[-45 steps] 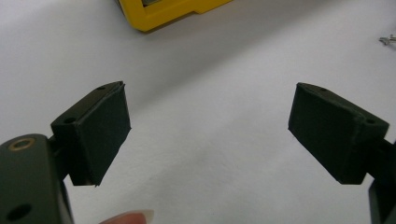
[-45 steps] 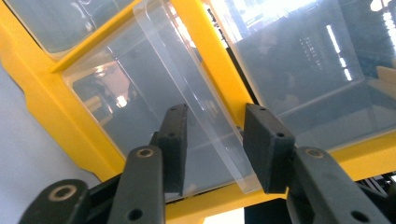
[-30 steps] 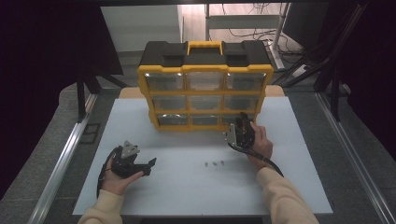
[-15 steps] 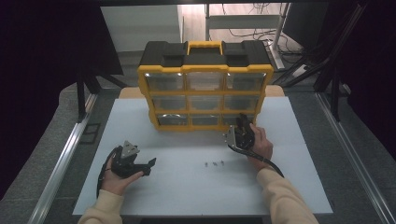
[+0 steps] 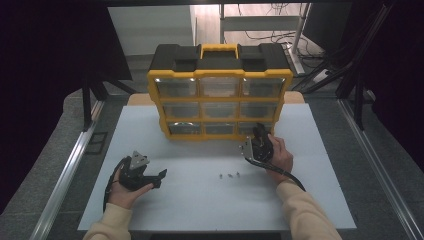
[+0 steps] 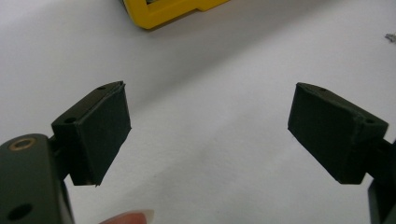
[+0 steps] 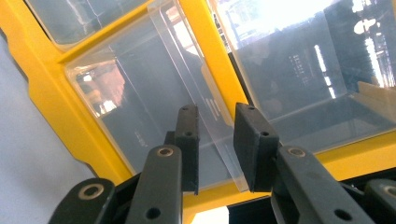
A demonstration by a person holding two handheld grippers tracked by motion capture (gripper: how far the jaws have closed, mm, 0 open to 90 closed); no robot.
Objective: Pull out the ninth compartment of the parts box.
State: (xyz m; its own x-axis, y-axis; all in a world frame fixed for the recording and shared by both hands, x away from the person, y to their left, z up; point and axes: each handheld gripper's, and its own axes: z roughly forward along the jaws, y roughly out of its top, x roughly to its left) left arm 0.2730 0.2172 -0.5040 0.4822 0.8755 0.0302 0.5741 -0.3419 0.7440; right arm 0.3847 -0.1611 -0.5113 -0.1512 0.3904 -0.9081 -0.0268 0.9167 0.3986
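A yellow and black organiser (image 5: 220,75) with clear drawers stands at the back of the white table (image 5: 200,200). My right gripper (image 5: 259,131) is at its bottom right drawer (image 5: 256,127). In the right gripper view the drawer's clear handle (image 7: 205,126) runs between the pads of the right gripper (image 7: 217,112); the jaws have just been closing and now hold the handle. My left gripper (image 5: 159,179) rests low over the table at the front left. It stands wide open (image 6: 208,116) with only bare table between the pads.
Three small screws (image 5: 230,175) lie on the table between the two hands; one of them (image 6: 390,37) shows at the far right of the left gripper view. The organiser's yellow corner (image 6: 159,14) lies ahead of the left gripper. Metal rails (image 5: 65,175) flank the table.
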